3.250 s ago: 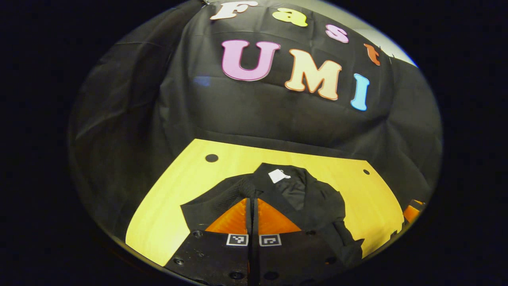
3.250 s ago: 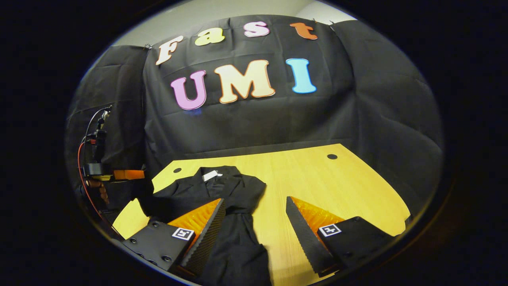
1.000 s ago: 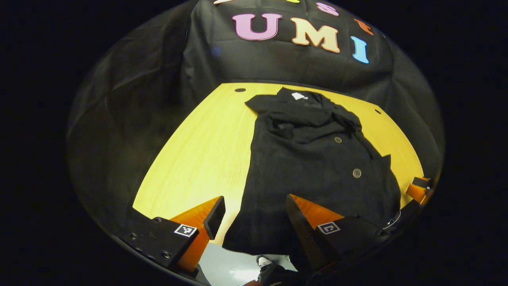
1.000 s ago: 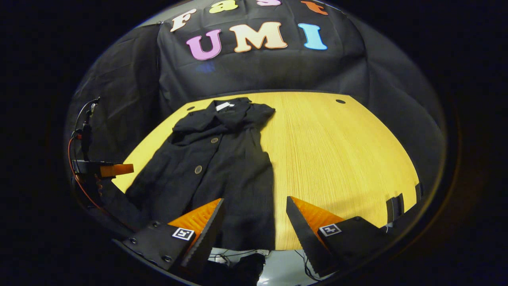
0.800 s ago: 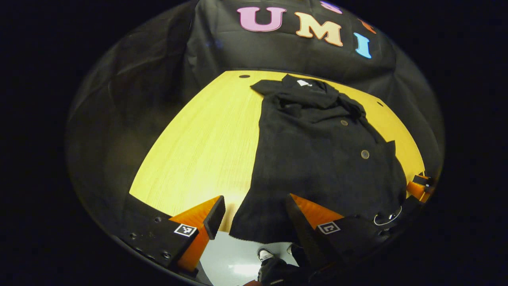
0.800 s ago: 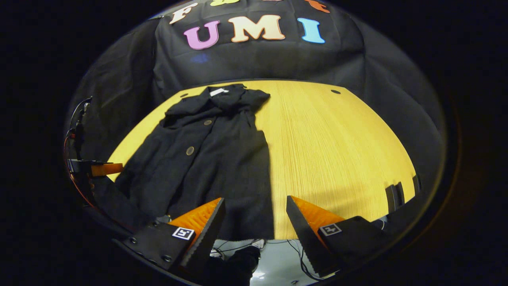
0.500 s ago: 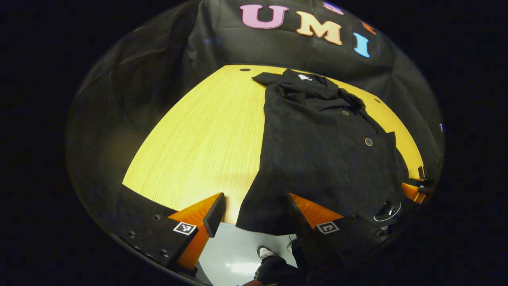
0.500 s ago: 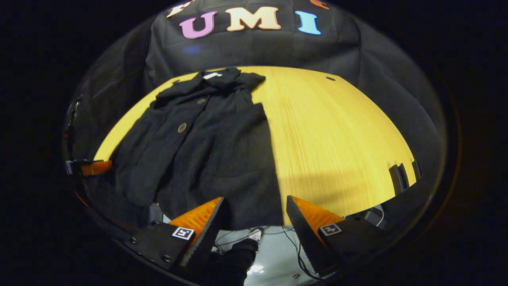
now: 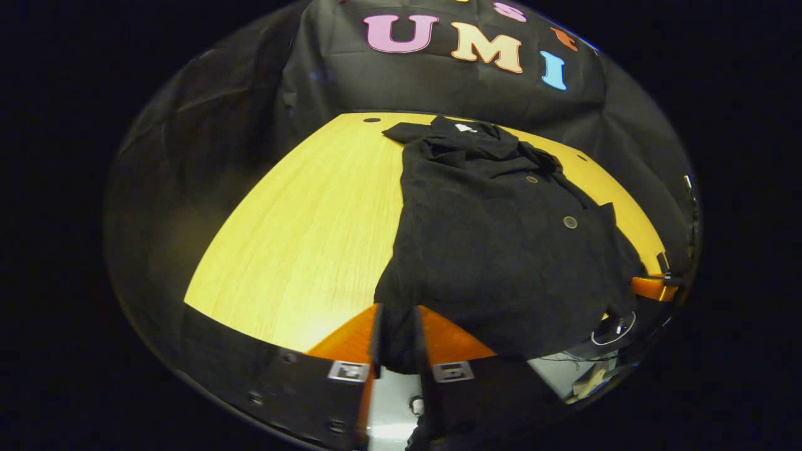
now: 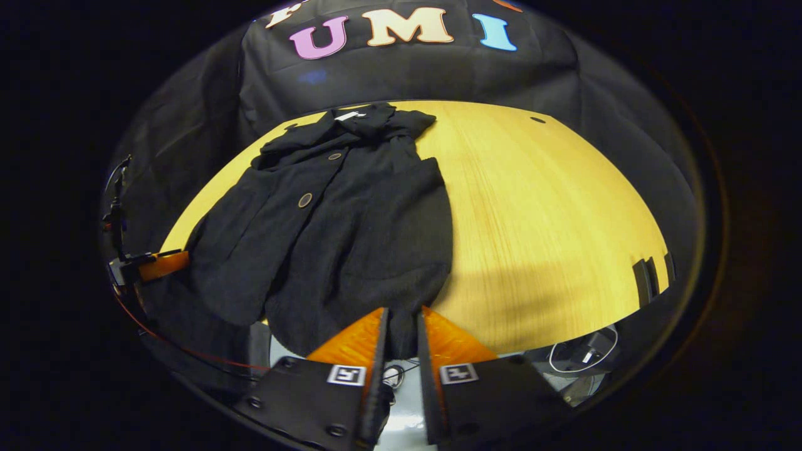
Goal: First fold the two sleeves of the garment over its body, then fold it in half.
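Half a second ago we held both grippers with fingers spread wide over the near hem; now each has closed on cloth. Our left gripper (image 9: 396, 341) is clamped on the near left corner of the garment (image 9: 501, 244), a fold of black fabric pinched between its fingers at the near edge of the surface (image 9: 301, 225). Our right gripper (image 10: 401, 341) is clamped on the near right corner of the hem in the same way.

The garment lies lengthwise on the surface, collar at the far end near the wall, hem at the near edge and partly hanging over it. Both sleeves are already folded over its body, and two buttons (image 10: 305, 200) show down the front.

Both grippers point forward and downward along the garment from the near edge, side by side. In the right gripper view the left gripper shows at the far left; in the left gripper view the right gripper shows at the far right.
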Motion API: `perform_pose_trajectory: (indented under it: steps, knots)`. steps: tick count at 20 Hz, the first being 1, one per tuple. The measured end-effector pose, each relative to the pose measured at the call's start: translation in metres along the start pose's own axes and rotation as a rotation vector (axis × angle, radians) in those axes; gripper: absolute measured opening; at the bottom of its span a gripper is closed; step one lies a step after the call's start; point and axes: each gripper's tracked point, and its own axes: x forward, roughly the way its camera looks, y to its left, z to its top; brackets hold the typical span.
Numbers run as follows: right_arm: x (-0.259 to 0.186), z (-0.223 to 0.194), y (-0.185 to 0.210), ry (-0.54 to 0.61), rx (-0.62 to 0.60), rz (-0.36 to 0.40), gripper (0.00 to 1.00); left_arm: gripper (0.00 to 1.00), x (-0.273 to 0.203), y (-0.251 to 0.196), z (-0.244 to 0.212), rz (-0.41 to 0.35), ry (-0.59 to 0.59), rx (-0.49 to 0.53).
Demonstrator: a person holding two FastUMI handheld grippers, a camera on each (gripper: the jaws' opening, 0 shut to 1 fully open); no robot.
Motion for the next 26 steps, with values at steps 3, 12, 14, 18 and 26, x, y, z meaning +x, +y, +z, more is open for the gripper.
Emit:
perform_pose_trajectory:
  steps: [3,12,14,18,26]
  knots:
    - [0.001,0.004,0.002,-0.017,0.017,0.022,0.07,0.0,-0.001,0.0,0.0,0.002,0.039,-0.032]
    - [-0.041,0.065,0.019,-0.159,0.0,0.225,0.07,0.0,-0.035,-0.026,0.072,0.009,-0.047,-0.069]
    - [-0.054,0.083,0.021,-0.196,-0.02,0.251,0.07,0.0,-0.04,-0.036,0.096,-0.007,-0.087,-0.084]
    - [-0.07,0.121,0.038,-0.264,-0.05,0.312,0.03,0.0,-0.041,-0.047,0.14,-0.028,-0.156,-0.121]
    - [-0.074,0.197,0.059,-0.34,-0.042,0.363,0.07,0.0,-0.026,-0.051,0.216,-0.094,-0.253,-0.154]
